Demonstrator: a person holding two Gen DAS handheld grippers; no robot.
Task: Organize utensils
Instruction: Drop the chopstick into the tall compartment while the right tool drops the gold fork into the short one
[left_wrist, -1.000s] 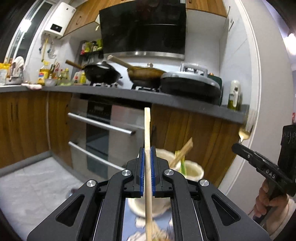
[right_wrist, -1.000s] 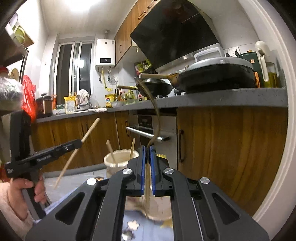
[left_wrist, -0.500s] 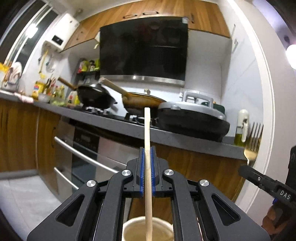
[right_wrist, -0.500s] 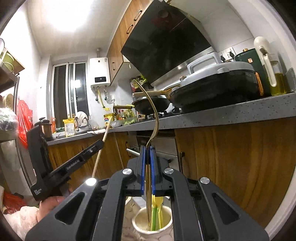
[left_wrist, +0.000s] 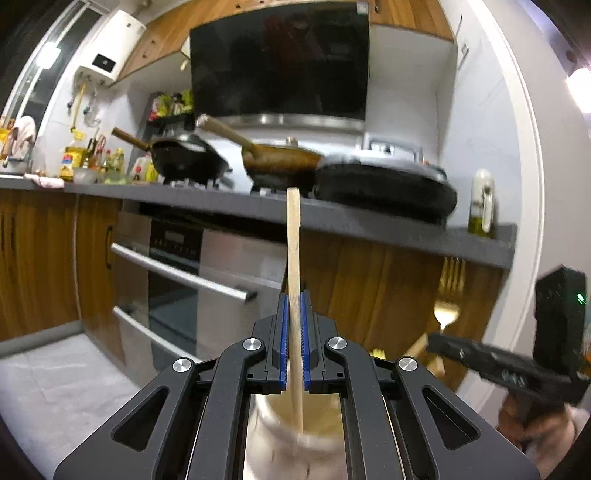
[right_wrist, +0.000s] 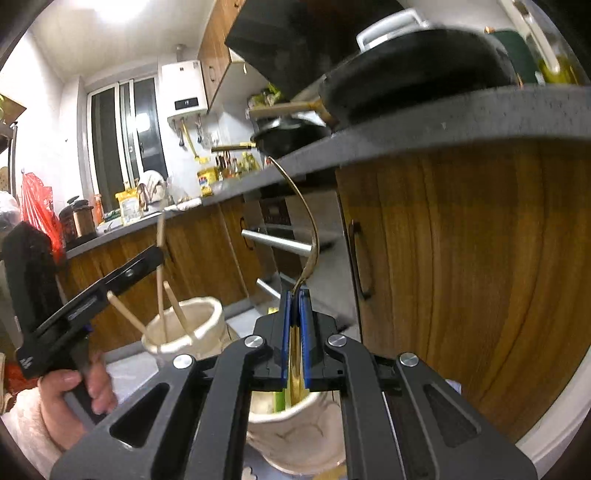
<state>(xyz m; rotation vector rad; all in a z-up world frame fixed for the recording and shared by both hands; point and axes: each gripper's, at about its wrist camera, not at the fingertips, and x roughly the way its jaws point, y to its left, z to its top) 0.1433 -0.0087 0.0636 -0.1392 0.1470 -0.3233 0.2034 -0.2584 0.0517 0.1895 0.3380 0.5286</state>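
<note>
The wooden chopstick (left_wrist: 294, 258) stands nearly upright, its lower end inside the cream holder (left_wrist: 317, 424) below, clenched between the left gripper (left_wrist: 294, 339) fingers. The right gripper (right_wrist: 294, 332) fingers grasp the gold fork (right_wrist: 308, 229), tines up, its handle reaching down into a second cream holder (right_wrist: 295, 435).

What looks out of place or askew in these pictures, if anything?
Nothing is spilled or broken. One oddity: the gold fork in the right hand-held gripper goes into its cream cup handle first, tines up. In the other cream cup the chopsticks lean apart.
</note>
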